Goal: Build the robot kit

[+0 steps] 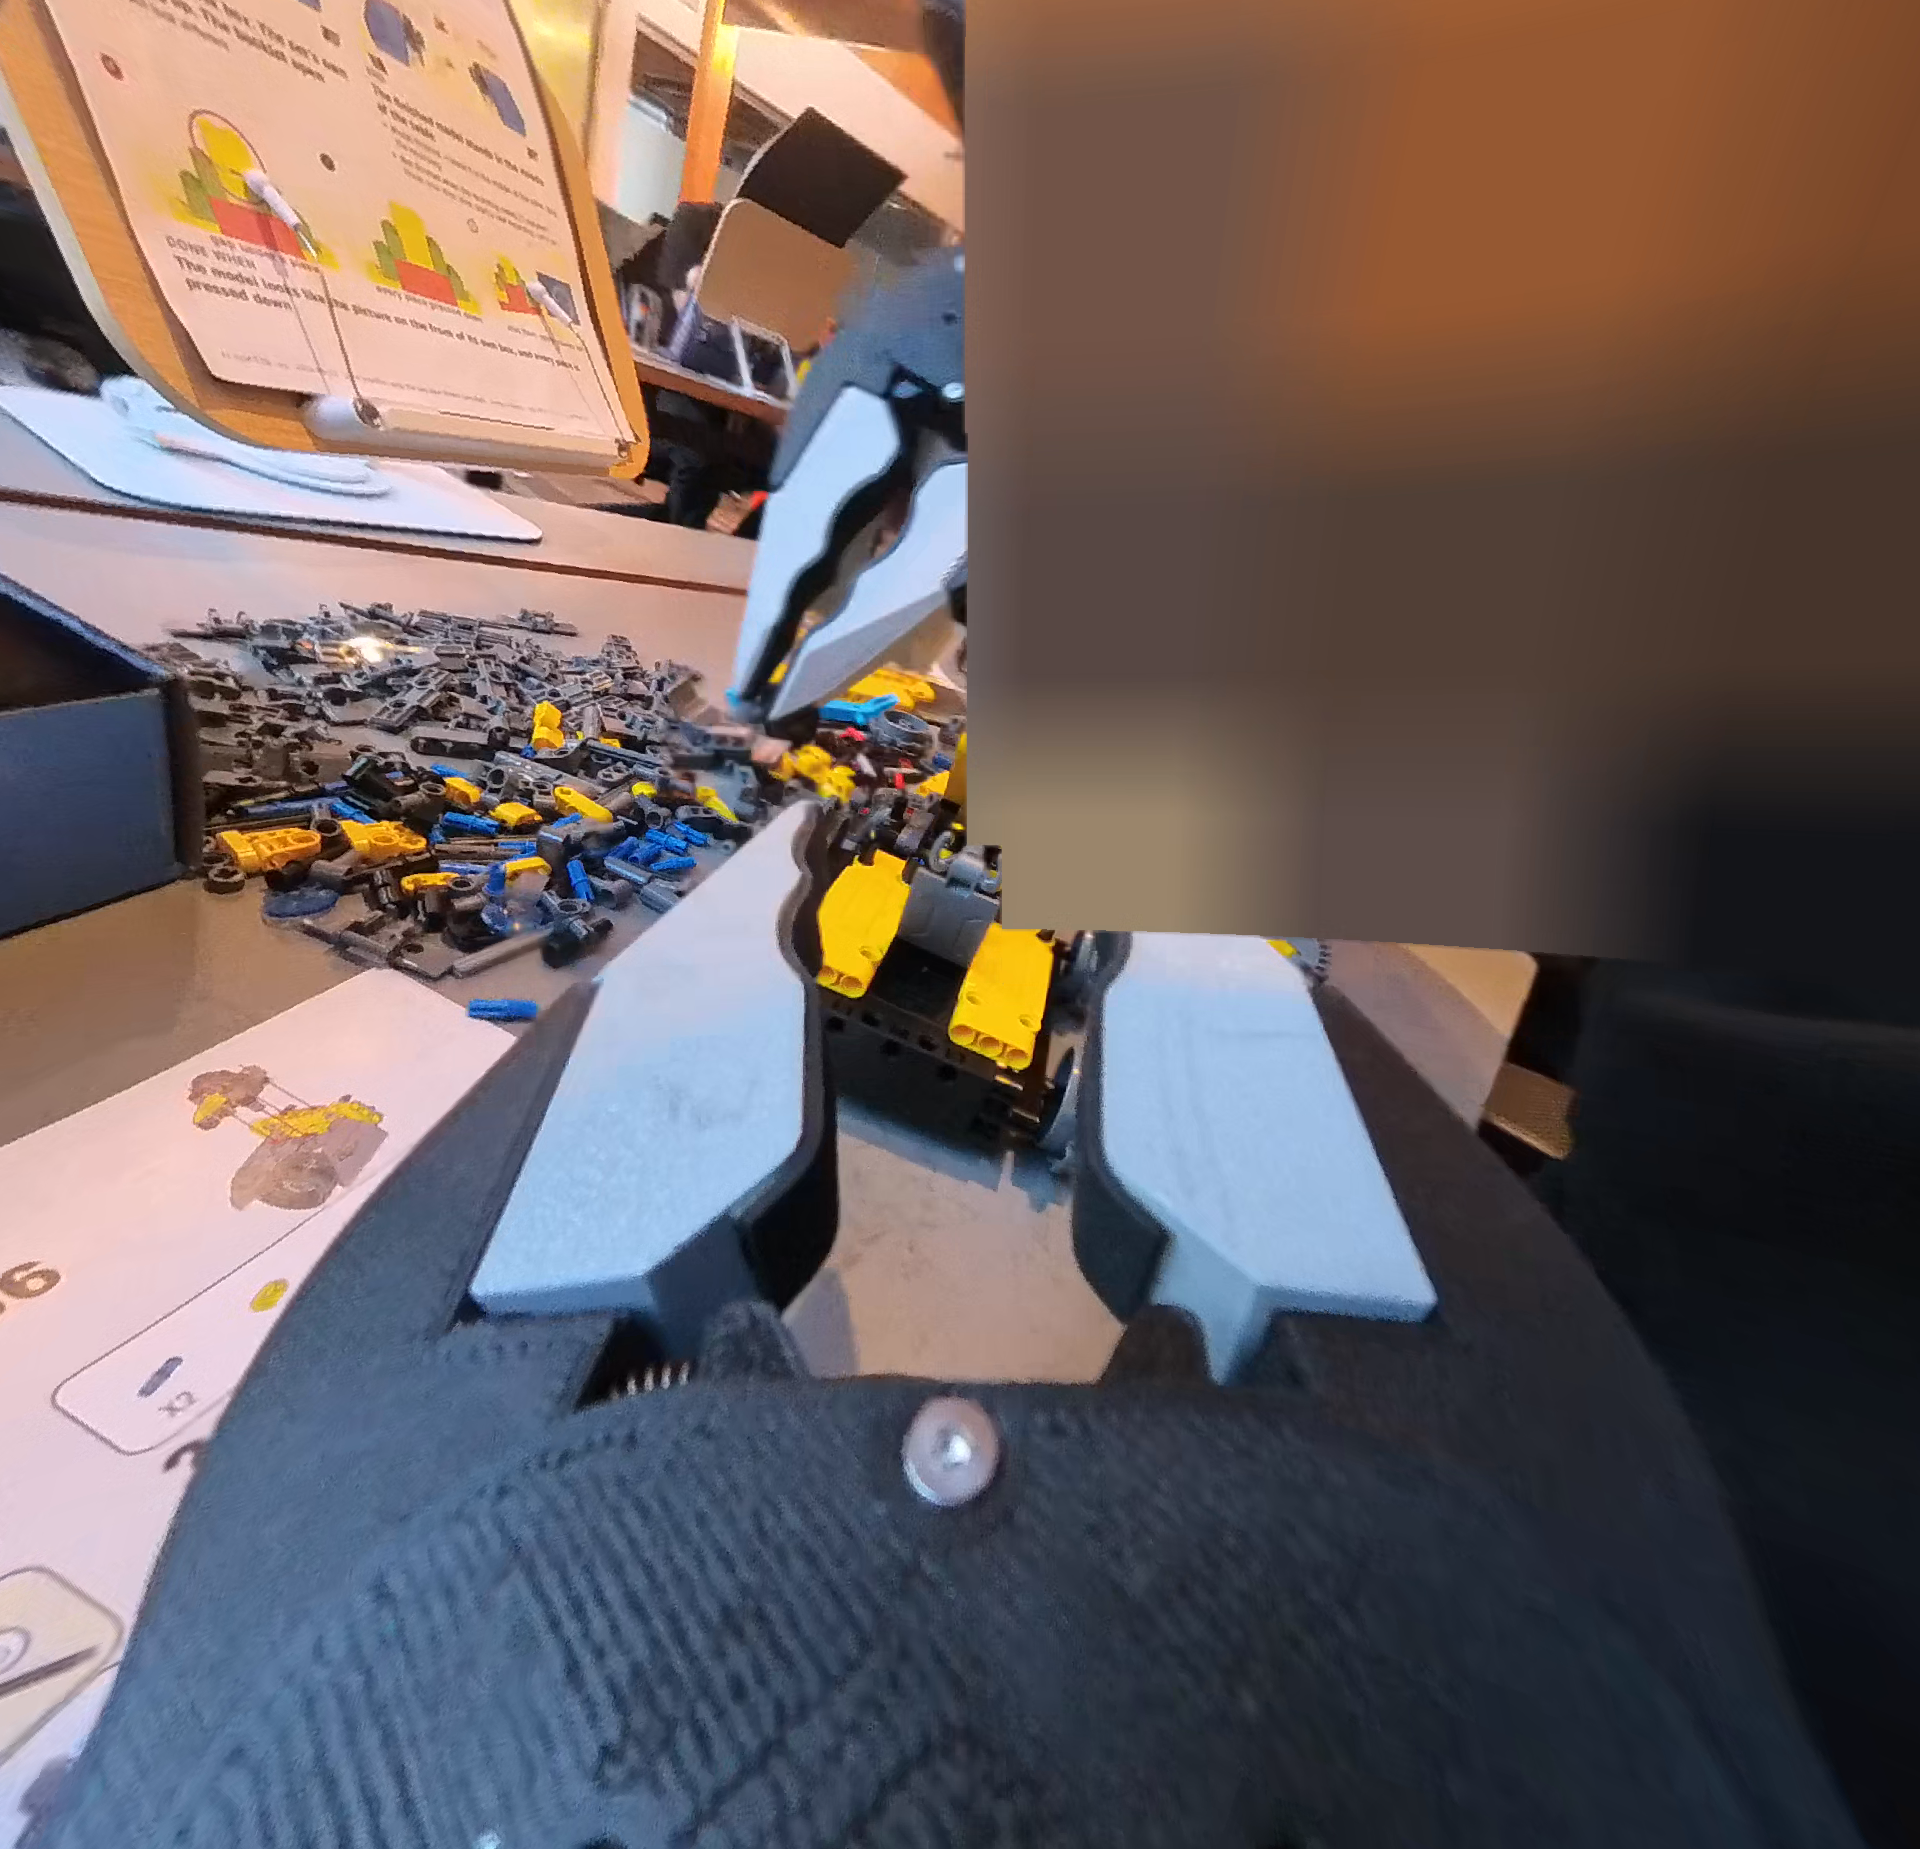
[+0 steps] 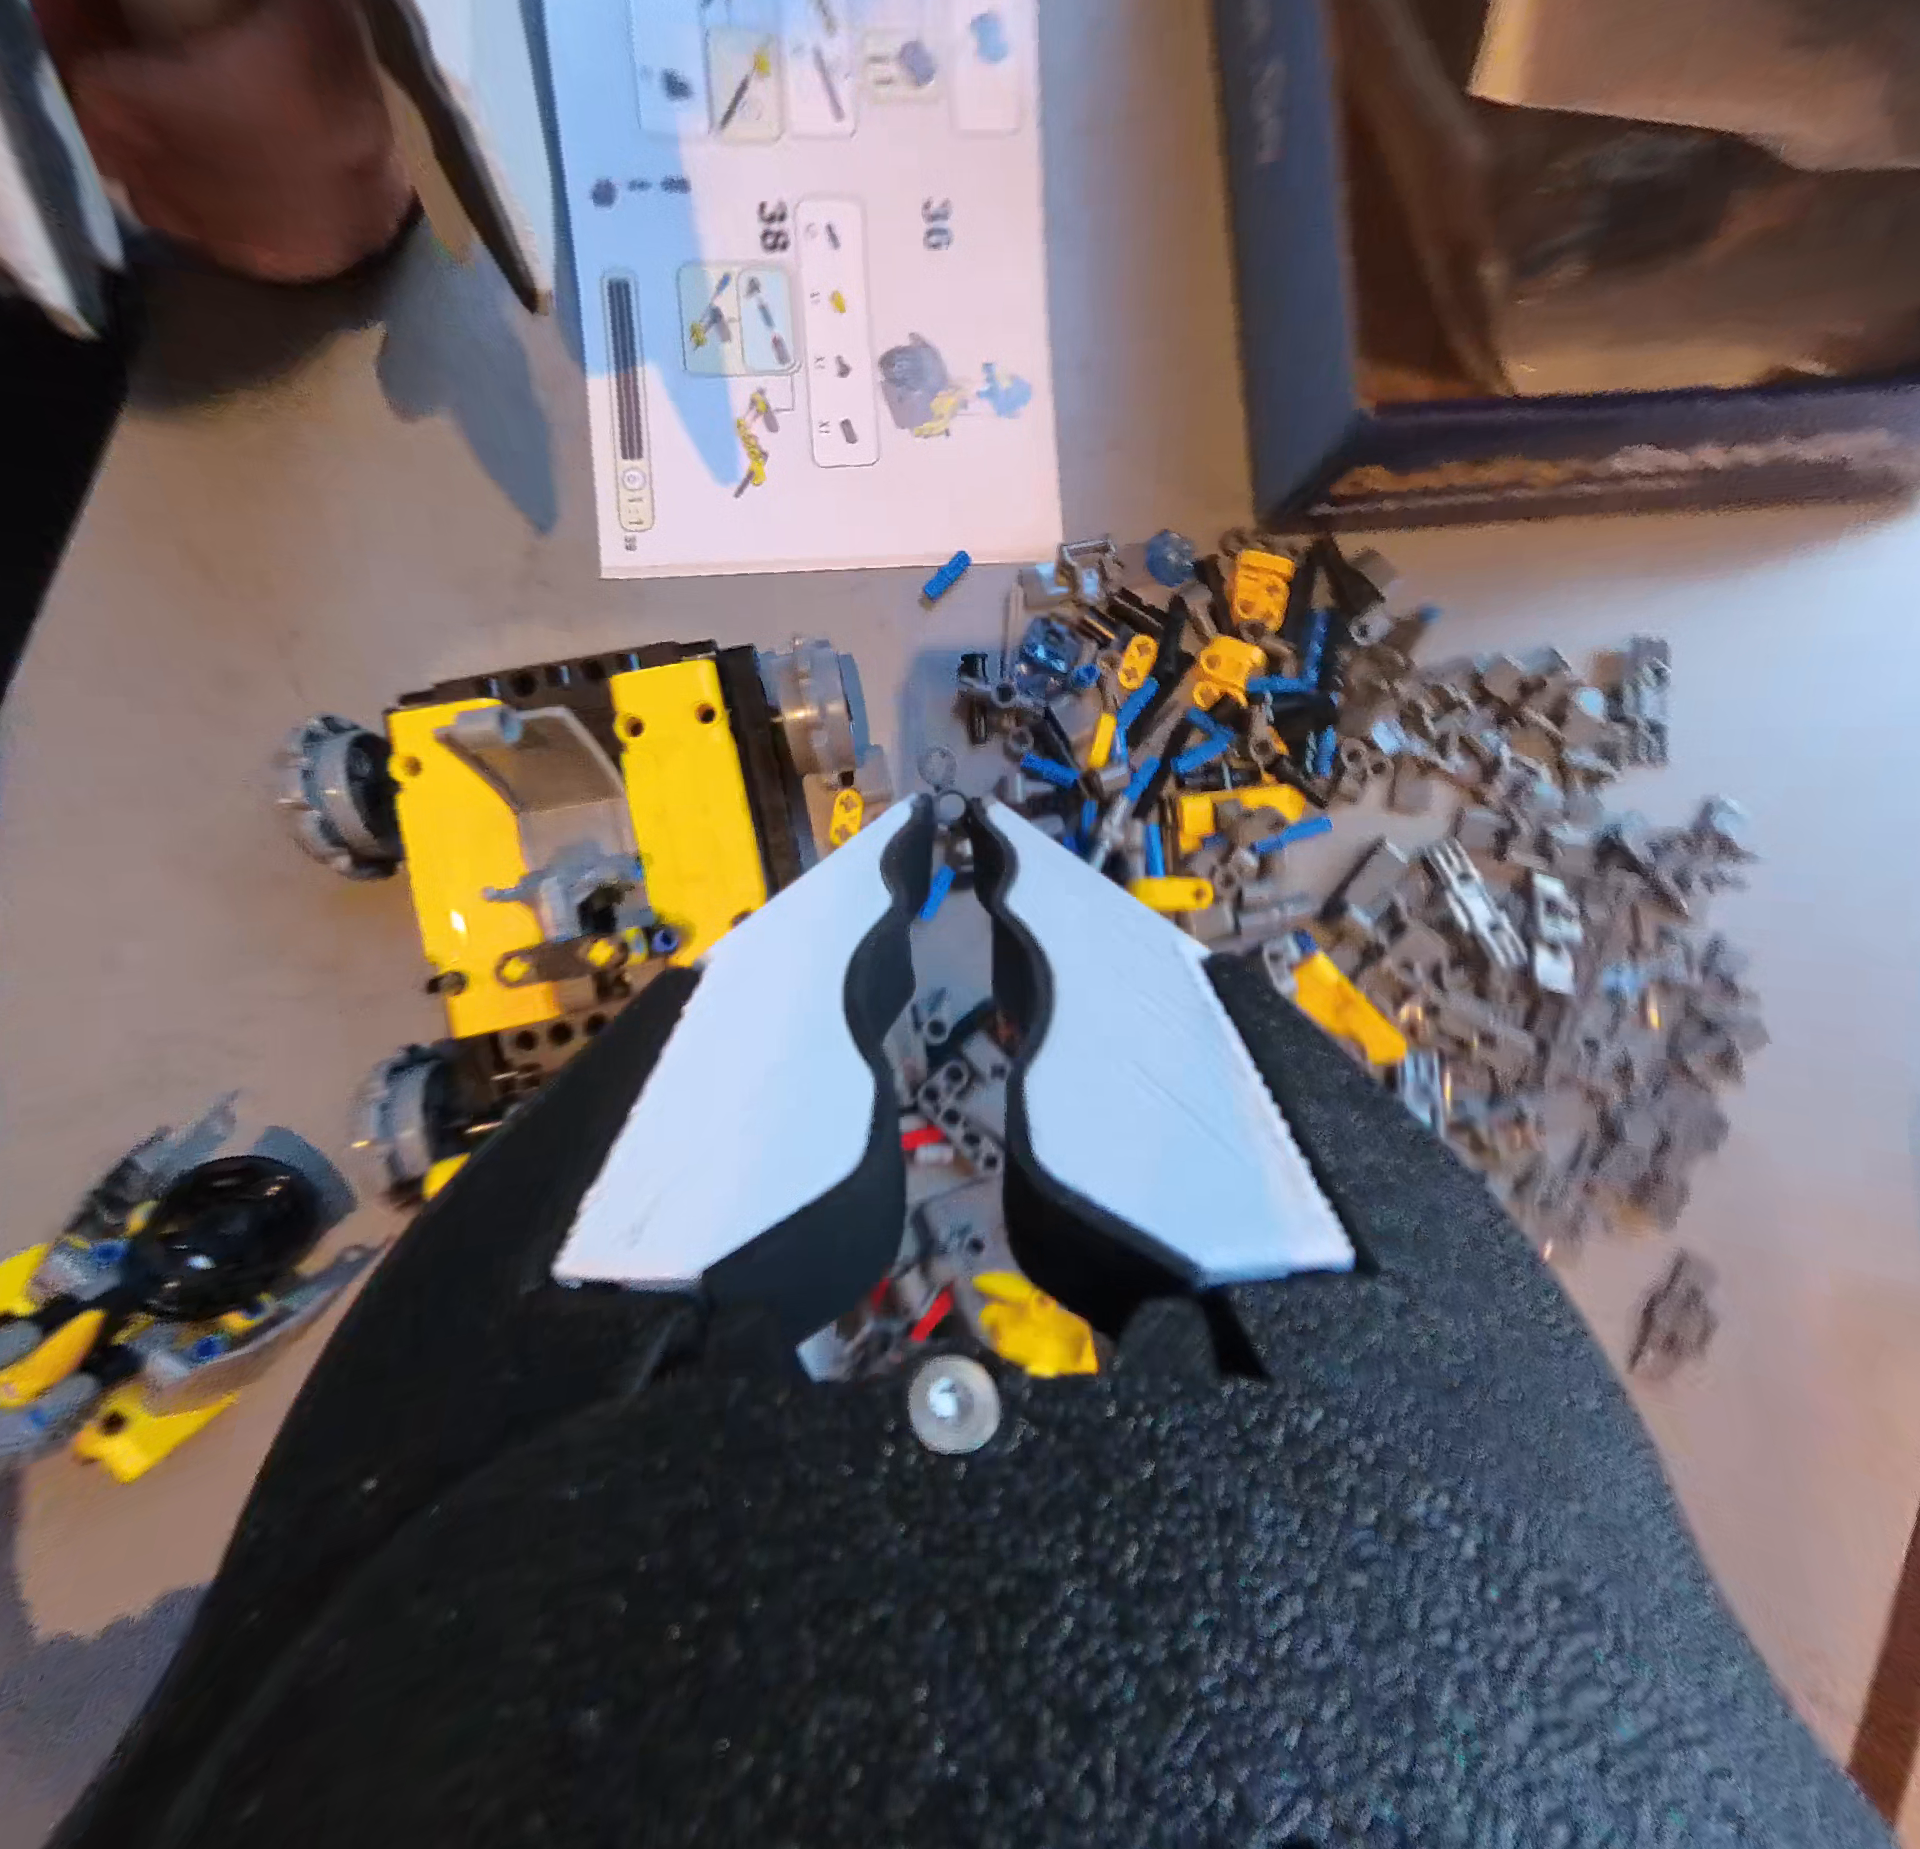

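Right wrist view looked down on a grey table (image 2: 260, 573) where a dark box (image 2: 1309, 324) stood by an open instruction booklet (image 2: 935, 365). Below the booklet sat a yellow-and-black model (image 2: 582, 843) on grey wheels, with a pile of loose parts (image 2: 1403, 843) just to its right and a smaller sub-assembly (image 2: 156, 1290) near the left edge. The right gripper (image 2: 948, 812) hovered over the pile's near edge, its tips nearly together around a small grey ring piece (image 2: 948, 807); whether they pinched it could not be told. In the left wrist view, the left gripper (image 1: 956, 926) stood wide apart, its fingers flanking the model (image 1: 935, 978), the right-hand tip hidden by a blurred patch. A propped instruction sheet (image 1: 343, 189) stood behind the pile (image 1: 468, 760).
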Demonstrator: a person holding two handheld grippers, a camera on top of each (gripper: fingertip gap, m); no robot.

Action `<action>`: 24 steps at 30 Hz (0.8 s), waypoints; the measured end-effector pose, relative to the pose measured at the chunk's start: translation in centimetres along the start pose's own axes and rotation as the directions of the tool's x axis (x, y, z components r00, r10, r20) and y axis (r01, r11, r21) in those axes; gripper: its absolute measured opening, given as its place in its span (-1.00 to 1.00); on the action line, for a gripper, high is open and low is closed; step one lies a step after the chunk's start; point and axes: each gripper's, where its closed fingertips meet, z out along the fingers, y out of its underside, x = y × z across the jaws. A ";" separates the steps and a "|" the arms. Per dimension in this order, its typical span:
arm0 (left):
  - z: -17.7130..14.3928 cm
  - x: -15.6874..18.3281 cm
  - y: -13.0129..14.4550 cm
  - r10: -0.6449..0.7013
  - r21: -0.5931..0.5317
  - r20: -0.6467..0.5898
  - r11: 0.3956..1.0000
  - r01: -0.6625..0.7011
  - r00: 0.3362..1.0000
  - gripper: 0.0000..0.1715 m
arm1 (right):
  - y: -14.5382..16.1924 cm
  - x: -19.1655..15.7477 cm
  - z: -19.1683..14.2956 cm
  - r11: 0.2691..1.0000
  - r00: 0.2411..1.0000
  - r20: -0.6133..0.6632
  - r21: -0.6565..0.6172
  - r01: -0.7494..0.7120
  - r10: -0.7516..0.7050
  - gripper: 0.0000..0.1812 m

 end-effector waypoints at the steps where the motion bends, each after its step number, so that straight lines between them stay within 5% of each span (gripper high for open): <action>1: -0.1 0.2 -0.1 0.030 0.008 0.011 1.000 -0.030 0.999 -0.46 | 0.2 -0.2 -1.1 0.999 0.999 -0.035 0.022 -0.034 0.035 -0.93; 5: -0.2 1.8 0.1 0.147 0.009 0.039 0.989 -0.148 0.988 -0.46 | 2.1 -2.0 -5.7 0.979 0.967 -0.165 0.098 -0.179 0.193 -0.93; 13: -0.3 6.9 3.1 0.135 -0.064 -0.080 0.988 -0.140 0.988 -0.44 | 8.8 -8.7 -12.1 0.892 0.822 -0.348 0.159 -0.422 0.451 -0.93; 24: 0.3 9.0 6.4 0.255 -0.183 -0.137 0.943 -0.278 0.957 -0.46 | 15.4 -15.8 -13.3 0.758 0.650 -0.402 0.228 -0.611 0.645 -0.92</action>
